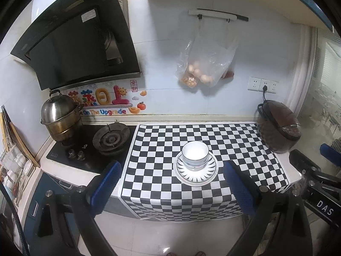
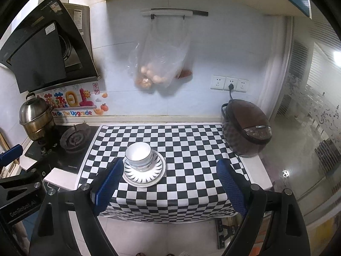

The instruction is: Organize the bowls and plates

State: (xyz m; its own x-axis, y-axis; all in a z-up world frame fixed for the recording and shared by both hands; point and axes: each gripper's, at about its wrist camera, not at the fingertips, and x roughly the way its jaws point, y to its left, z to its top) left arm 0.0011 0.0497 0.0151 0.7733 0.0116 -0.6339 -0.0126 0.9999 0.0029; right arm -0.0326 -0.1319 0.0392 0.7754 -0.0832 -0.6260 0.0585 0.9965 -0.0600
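A white bowl with a dark rim line stands upright, stacked on white plates with a black ray pattern, on the checkered cloth. In the right wrist view the bowl and plates sit left of centre. My left gripper is open and empty, held back from the counter's front edge, with the stack beyond its fingertips. My right gripper is open and empty, also back from the counter; its left finger is in line with the plates' left edge.
A brown rice cooker stands at the cloth's right end, plugged into the wall. A gas stove with a steel pot lies to the left under a black range hood. A plastic bag of food hangs on the wall.
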